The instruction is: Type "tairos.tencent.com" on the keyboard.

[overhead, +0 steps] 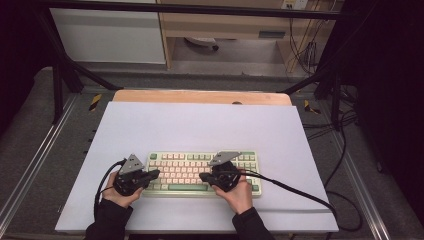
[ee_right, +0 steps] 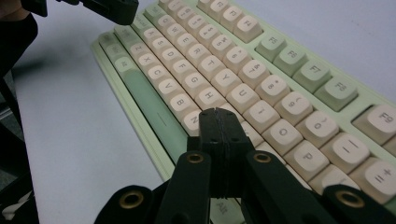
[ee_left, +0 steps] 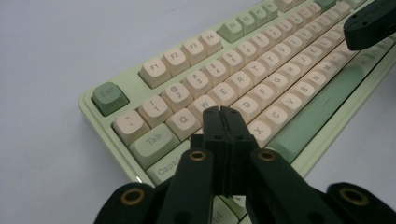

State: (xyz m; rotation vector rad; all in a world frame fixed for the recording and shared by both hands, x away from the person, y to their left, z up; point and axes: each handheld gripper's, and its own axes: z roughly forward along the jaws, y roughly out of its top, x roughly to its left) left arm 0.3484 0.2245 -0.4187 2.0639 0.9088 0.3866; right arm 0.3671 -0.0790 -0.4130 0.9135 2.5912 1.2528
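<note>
You're hovering both tools, jaws together, left gripper (ee_left: 223, 112) and right gripper (ee_right: 219, 113) | keyboard (overhead: 200, 172), centre frame: rigid, light, keys springy | you're better pressing keytops than gripping.

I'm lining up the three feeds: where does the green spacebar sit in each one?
High view: spacebar on the keyboard's near edge, between both grippers.
Left gripper view: long green bar at right, running up-right.
Right gripper view: green bar left of centre.
Shared landmark: the keyboard.
</note>
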